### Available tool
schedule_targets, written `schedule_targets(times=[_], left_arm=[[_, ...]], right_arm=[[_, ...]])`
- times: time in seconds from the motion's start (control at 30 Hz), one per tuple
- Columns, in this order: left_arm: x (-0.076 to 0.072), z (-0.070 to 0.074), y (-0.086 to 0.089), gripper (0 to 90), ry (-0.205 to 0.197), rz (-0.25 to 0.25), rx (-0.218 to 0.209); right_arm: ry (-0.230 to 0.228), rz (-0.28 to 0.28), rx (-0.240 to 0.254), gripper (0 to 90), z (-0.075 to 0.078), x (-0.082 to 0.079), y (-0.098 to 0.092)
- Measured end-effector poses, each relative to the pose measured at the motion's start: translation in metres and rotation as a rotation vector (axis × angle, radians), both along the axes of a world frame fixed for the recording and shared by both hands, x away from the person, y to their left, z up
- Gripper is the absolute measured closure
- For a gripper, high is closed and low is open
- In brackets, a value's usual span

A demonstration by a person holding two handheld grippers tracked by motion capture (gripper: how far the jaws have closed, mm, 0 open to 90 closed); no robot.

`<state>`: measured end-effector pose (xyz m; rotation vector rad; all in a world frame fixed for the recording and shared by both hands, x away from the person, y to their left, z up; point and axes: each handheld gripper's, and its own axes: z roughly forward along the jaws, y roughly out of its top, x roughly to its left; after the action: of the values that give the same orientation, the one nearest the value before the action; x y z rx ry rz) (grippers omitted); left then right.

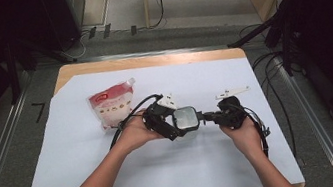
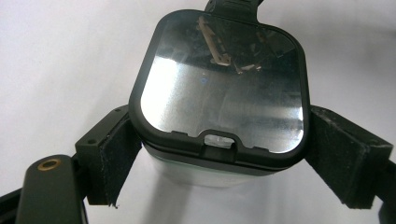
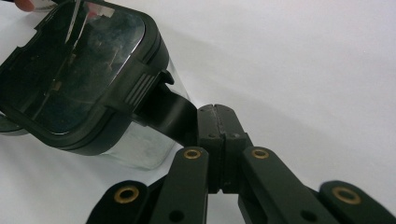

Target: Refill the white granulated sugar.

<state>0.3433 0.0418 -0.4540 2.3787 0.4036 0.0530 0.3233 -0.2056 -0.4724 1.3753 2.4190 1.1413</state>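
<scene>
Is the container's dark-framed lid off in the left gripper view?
No, the lid sits closed on the clear container, which stands between the left gripper jaws.

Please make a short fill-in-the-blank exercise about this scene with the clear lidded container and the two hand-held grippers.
1. The left gripper clamps the clear square container with the black-framed lid by its two ____.
2. The right gripper is shut on the black ____ that sticks out from the lid's edge.
3. The red and white pouch lies on the white sheet on the person's ____ side.
4. The container's lid is ____.

Missing words: sides; tab; left; on
</scene>
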Motion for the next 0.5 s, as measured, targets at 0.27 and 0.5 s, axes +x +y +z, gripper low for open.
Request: schedule_targets(times=[0.27, 0.5], left_arm=[[-0.002, 0.007, 0.001, 16.0, -0.025, -0.002, -0.019], [-0.003, 0.012, 0.0, 16.0, -0.04, -0.007, -0.018]], right_arm=[[-0.003, 0.01, -0.004, 90.0, 0.0, 0.0, 0.001], [0.002, 0.011, -0.004, 90.0, 0.0, -0.001, 0.002]])
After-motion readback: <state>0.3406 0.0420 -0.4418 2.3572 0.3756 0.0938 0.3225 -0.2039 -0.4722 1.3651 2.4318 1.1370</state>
